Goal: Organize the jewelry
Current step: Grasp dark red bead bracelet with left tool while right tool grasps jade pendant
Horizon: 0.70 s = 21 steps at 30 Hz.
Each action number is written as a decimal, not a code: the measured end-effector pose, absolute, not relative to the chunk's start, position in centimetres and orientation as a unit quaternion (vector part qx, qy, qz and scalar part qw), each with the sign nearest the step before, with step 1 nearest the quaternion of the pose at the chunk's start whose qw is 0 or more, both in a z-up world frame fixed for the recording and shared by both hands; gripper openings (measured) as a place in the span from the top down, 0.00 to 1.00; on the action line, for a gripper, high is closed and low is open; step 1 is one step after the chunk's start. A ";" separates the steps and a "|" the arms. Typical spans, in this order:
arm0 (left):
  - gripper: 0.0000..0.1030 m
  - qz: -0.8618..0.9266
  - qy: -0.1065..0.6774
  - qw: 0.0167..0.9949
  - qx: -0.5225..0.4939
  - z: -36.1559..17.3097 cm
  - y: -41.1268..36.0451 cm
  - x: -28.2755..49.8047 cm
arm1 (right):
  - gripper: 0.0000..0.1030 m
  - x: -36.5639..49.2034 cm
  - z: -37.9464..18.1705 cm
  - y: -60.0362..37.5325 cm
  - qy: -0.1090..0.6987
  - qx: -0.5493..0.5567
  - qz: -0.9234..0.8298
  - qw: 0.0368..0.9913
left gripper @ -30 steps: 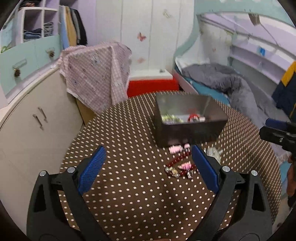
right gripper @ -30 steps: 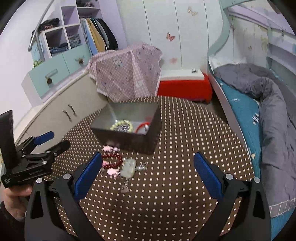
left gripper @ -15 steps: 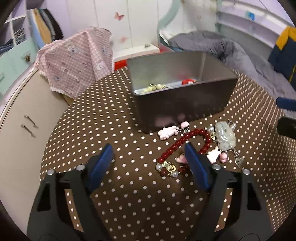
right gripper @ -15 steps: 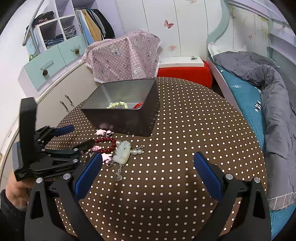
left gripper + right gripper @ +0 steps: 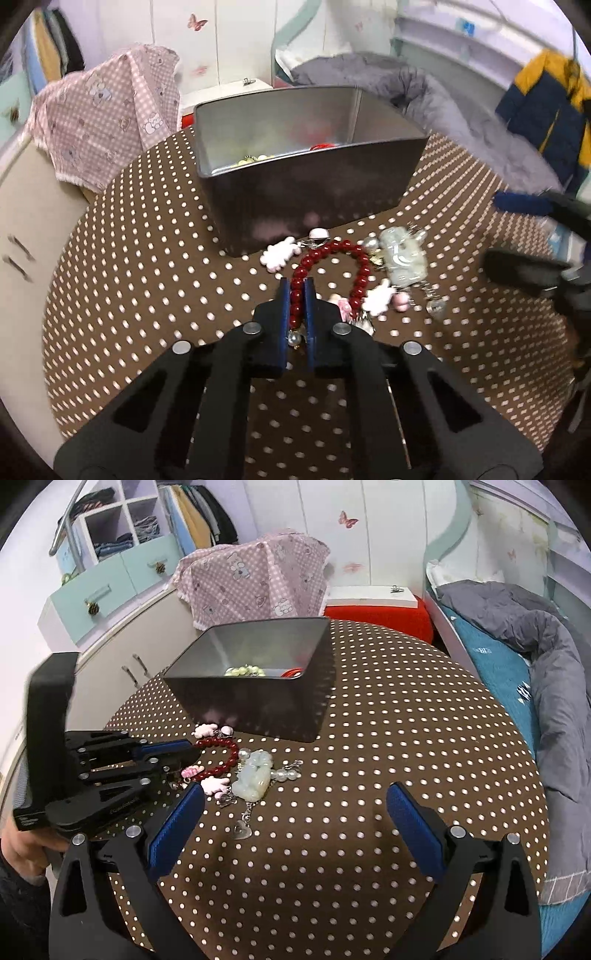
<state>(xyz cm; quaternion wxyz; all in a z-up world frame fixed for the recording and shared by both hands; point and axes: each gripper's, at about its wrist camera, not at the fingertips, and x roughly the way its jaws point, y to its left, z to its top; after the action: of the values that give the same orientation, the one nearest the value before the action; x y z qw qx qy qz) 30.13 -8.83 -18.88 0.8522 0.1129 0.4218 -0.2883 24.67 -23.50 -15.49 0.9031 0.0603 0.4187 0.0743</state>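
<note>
The red bead bracelet [image 5: 325, 254] lay on the dotted table [image 5: 147, 288], just in front of the one gray box [image 5: 306, 192]. The left claw [image 5: 296, 291] pinched its beads, probably to lift it in. The right claw [image 5: 295, 812] hung wide open, holding nothing.

Left gripper [image 5: 296, 284]: matte black frame with triangular cut-outs; round silver rivets at the pivots; blue ribbed pads [image 5: 283, 310] on the fingers; right gripper [image 5: 295, 823]: same black frame, silver rivets, blue pads; bare skin of the left hand [image 5: 22, 843] at the handle.
</note>
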 end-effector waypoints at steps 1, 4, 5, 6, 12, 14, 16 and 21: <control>0.93 -0.287 0.419 0.854 0.108 -18.5 -8.8 30.0 | 0.20 25.0 -15.6 -23.2 0.421 0.058 0.079 0.902; 0.93 -0.291 0.411 0.859 0.091 -17.8 -8.5 28.9 | 0.36 26.0 -16.2 -22.1 0.432 0.042 0.086 0.897; 0.93 -0.292 0.405 0.862 0.084 -17.3 -8.3 28.5 | 0.38 26.4 -16.4 -21.8 0.436 0.040 0.090 0.895; 0.93 -0.291 0.400 0.865 0.079 -17.0 -8.4 28.2 | 0.41 26.6 -16.6 -21.5 0.438 0.039 0.092 0.894; 0.93 -0.290 0.374 0.880 0.044 -14.9 -7.2 27.5 | 0.63 28.0 -18.2 -19.1 0.453 -0.003 0.091 0.887; 0.93 -0.286 0.366 0.885 0.037 -14.3 -6.9 27.2 | 0.80 27.9 -18.1 -18.8 0.452 -0.013 0.094 0.887; 0.93 -0.289 0.361 0.886 0.026 -13.8 -6.3 27.2 | 0.89 27.4 -18.0 -19.3 0.451 -0.002 0.104 0.887; 0.93 -0.295 0.349 0.889 0.014 -12.9 -5.4 27.4 | 0.92 26.0 -17.1 -21.3 0.434 0.018 0.110 0.894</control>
<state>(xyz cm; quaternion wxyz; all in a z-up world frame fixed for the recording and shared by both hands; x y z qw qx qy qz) 27.38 -5.36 -12.88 0.8893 0.0139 0.3488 -0.2954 26.03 -21.26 -17.09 0.8940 0.0177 0.4342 0.1097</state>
